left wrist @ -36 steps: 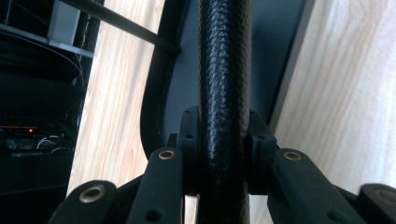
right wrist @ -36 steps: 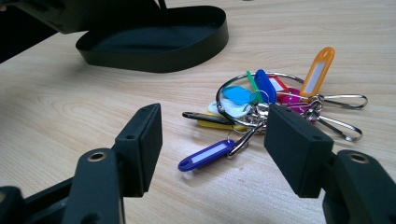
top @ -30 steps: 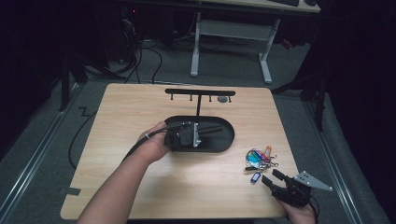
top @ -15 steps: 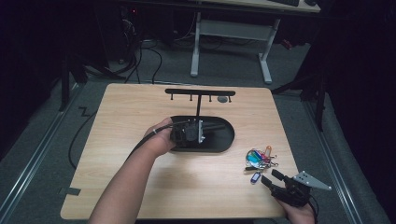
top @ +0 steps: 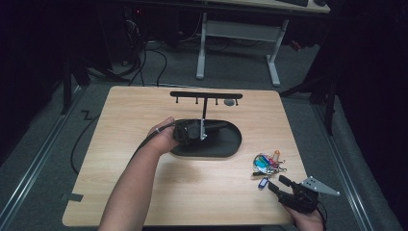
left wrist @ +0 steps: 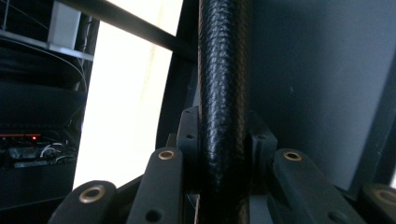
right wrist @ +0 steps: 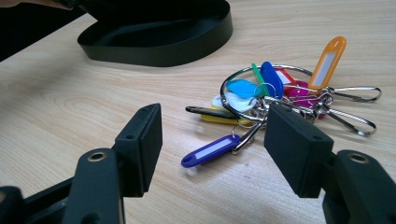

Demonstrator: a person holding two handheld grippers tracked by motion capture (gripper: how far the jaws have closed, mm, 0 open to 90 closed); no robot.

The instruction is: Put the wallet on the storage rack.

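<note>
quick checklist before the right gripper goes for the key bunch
1. Right gripper jaws open, nothing between the pads: ok.
2. Key bunch lying flat on the table, just ahead of the jaws, purple tag nearest: ok.
3. Left gripper closed on the stand's post, steadying it: ok.
4. Stand's oval base sitting flat on the table: cannot tell; the left hand covers part of it.
5. Hooks on the top bar free for hanging: mostly ok; a small grey thing hangs near the right end.
6. Path from the key bunch to the stand clear: ok.
</note>
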